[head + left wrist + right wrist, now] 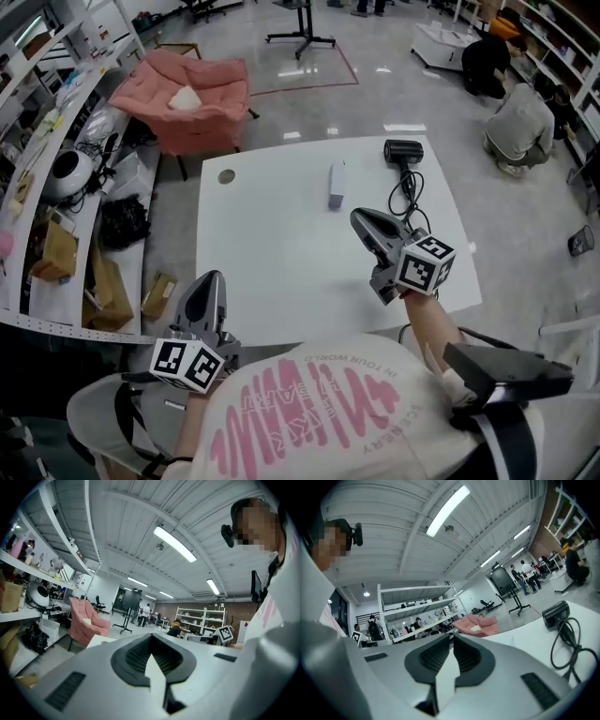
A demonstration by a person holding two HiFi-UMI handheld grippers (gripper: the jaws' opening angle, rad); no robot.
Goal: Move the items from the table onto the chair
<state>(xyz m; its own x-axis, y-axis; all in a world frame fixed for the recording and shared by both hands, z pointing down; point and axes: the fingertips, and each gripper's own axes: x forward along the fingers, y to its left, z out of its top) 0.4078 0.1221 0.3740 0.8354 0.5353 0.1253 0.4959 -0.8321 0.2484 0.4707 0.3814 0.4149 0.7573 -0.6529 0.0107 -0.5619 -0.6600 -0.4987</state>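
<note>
Pink chair (pixel 192 103) far left, beyond worktop (pixel 272 272); small white item (pixel 185 97) on seat

Left tool (pixel 208 281): jaws pressed together, empty; off worktop's near-left corner, well apart from items

White box (pixel 337 184) on mid-worktop toward far edge, ahead-left of right tool

Right tool (pixel 361 221): jaws together, nothing held; over worktop's near-right part

Black hair dryer (pixel 403 152) far right; cord (pixel 409 192) loops back near right tool's tip

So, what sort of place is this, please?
Probably a lab or workshop hall, not a home: open shelves crowded with equipment, a stand on a shiny floor, and a white table near a pink armchair.
</note>
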